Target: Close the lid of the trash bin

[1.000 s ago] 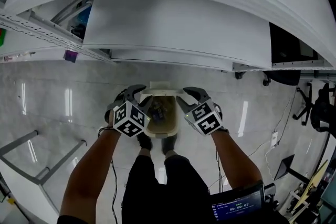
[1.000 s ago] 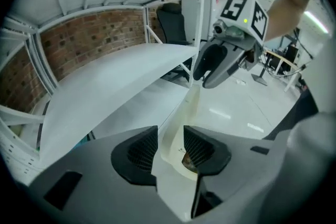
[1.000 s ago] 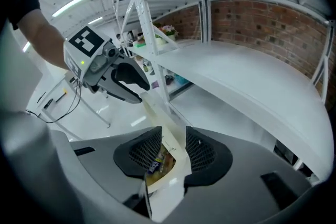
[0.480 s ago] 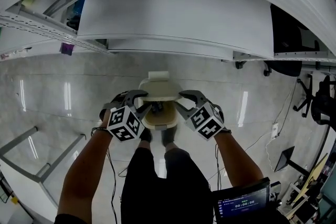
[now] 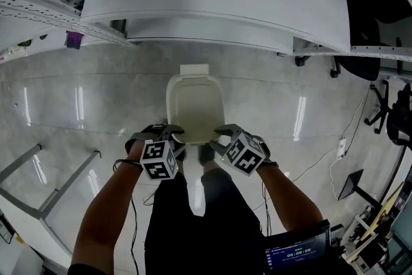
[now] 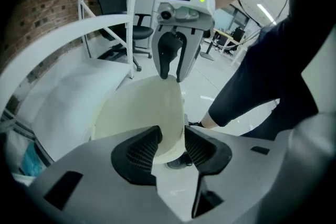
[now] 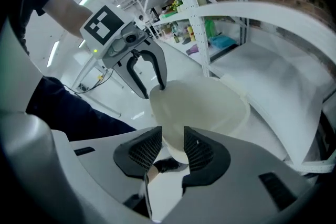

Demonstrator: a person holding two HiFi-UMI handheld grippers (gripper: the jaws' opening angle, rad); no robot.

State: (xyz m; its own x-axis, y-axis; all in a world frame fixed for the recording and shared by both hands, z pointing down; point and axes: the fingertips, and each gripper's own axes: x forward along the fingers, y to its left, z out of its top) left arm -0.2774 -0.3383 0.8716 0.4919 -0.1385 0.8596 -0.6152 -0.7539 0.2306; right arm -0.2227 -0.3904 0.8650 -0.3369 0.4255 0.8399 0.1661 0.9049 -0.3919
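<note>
on the glossy floor (image 5: 77,113), just before the white bench (image 5: 212,3) that overhangs the top of the head view, the trash bin (image 5: 194,69) stands right in front of the person's feet. its cream lid (image 5: 195,106) lies flat over the opening. the lid's long axis runs straight away from the person, with the hinge block at the far end and the free edge at the near end. that near edge is what matters now. both grippers sit at it, one on each near corner, neither closer than the other, so a retreat would go back toward the person and not across the lid. the left gripper (image 6: 172,145) has the rim between its pads, but its jaws are opening, so by the look of it the lid is being released. the right gripper (image 7: 171,148) has the other corner filling the gap between its pads and appears to be grasping the lid. a second ago the bin stood open with its contents showing and the lid up at the back. half a second ago the lid was partway down. now it covers the bin, and both grippers have come nearer the person.
</note>
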